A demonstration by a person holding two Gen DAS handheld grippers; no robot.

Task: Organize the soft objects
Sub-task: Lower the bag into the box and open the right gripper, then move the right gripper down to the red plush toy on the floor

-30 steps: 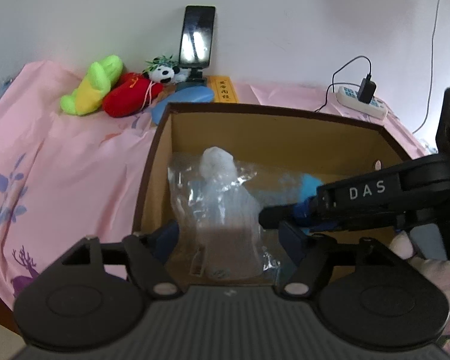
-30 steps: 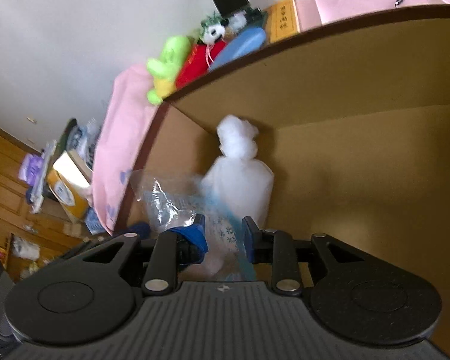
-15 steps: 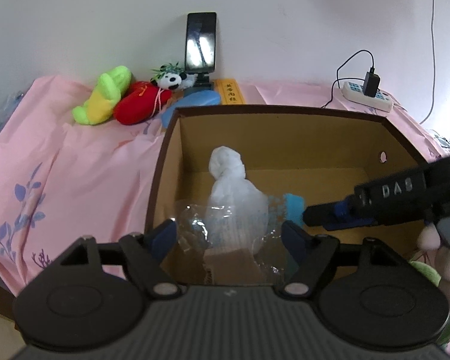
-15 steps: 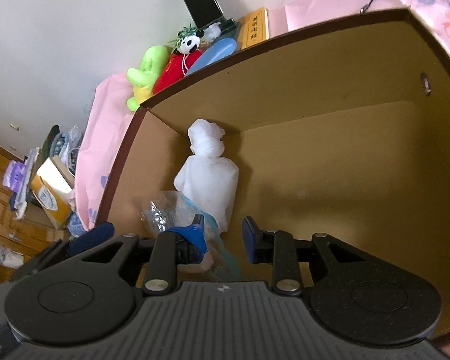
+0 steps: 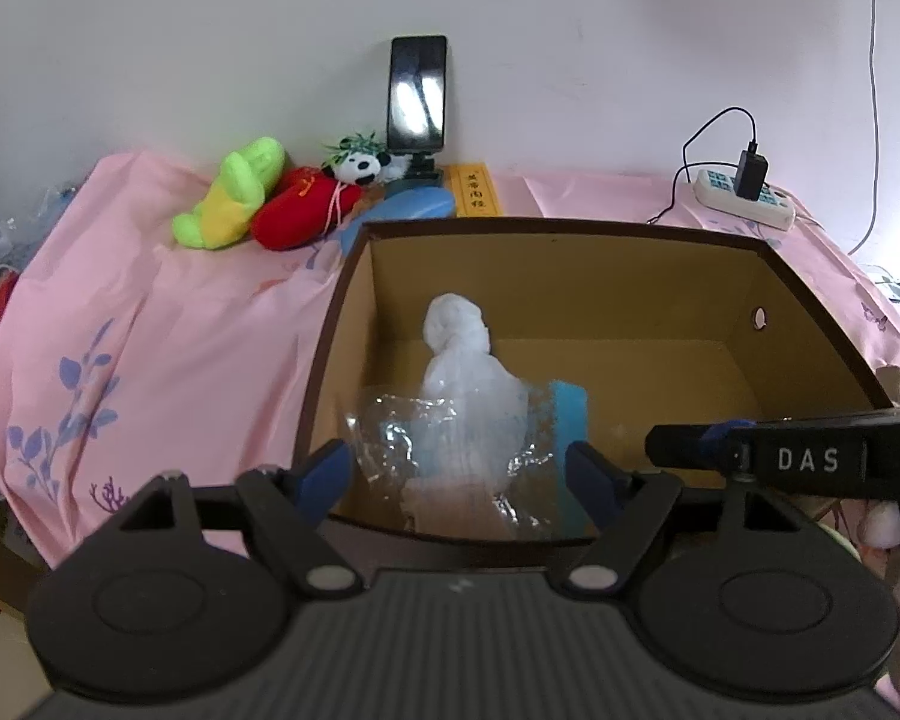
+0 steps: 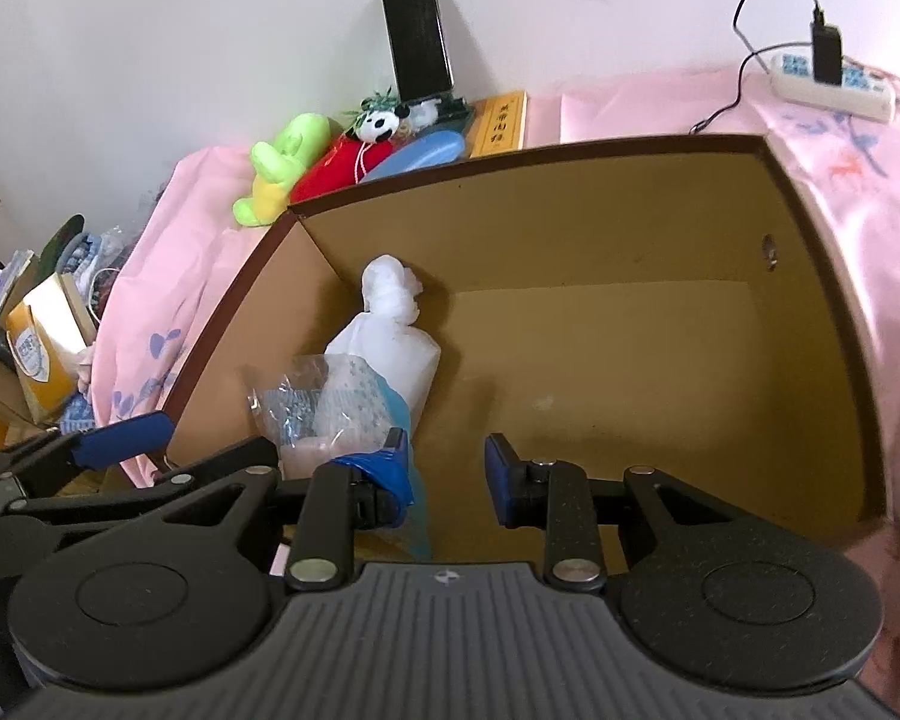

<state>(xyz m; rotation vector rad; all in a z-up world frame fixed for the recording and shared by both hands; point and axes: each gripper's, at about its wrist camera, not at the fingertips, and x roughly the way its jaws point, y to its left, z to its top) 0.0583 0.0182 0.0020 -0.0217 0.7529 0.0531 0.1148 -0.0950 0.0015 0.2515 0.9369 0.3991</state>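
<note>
An open cardboard box stands on the pink cloth. Inside, against its left wall, a white tied bundle leans upright with a crumpled clear plastic bag in front of it. My left gripper hovers over the box's near wall, open wide, its pads clear of the bag. One finger of the right gripper reaches in from the right. In the right wrist view the right gripper shows an empty gap, beside the bag and bundle.
Behind the box lie a green plush, a red plush, a panda and a blue soft piece. A phone stands against the wall, beside a yellow box. A power strip lies at the back right.
Both grippers have drawn back and upward out of the box, so more of its rim shows. The right gripper has rolled to a more level view. Bag and bundle stay inside.
</note>
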